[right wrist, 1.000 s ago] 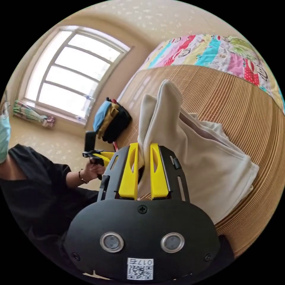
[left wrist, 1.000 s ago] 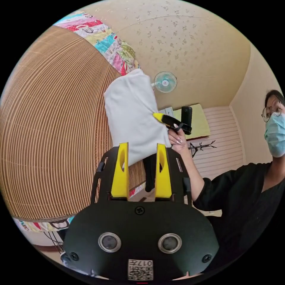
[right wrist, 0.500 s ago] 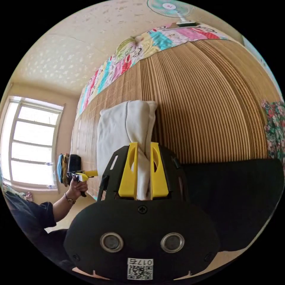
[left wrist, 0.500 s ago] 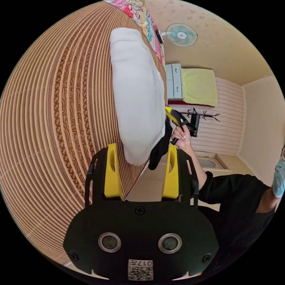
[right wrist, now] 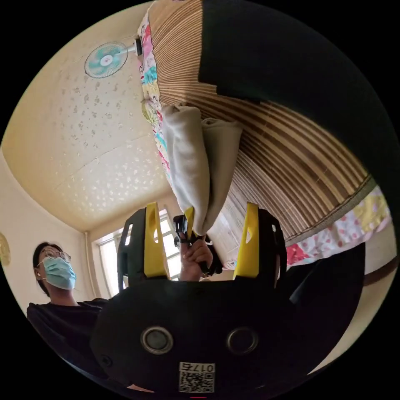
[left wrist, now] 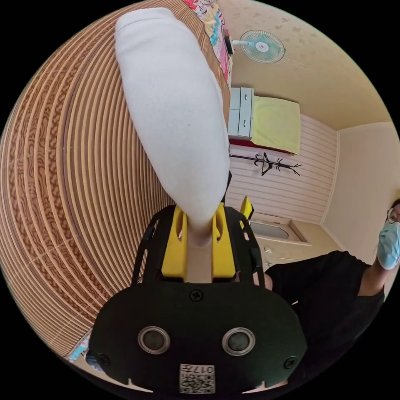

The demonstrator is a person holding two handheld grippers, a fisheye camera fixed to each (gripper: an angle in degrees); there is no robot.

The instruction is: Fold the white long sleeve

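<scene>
Left gripper [left wrist: 199,233]: jaws clamped on the near end of the folded white long sleeve [left wrist: 173,112], which lies along the bamboo mat [left wrist: 62,166]. Right gripper [right wrist: 200,246]: jaws spread, empty. Best to draw the bundle evenly, keeping layers stacked.

Home bedroom: bamboo mat [left wrist: 71,175] on bed, wall fan [left wrist: 262,46], coat rack [left wrist: 266,162].
</scene>
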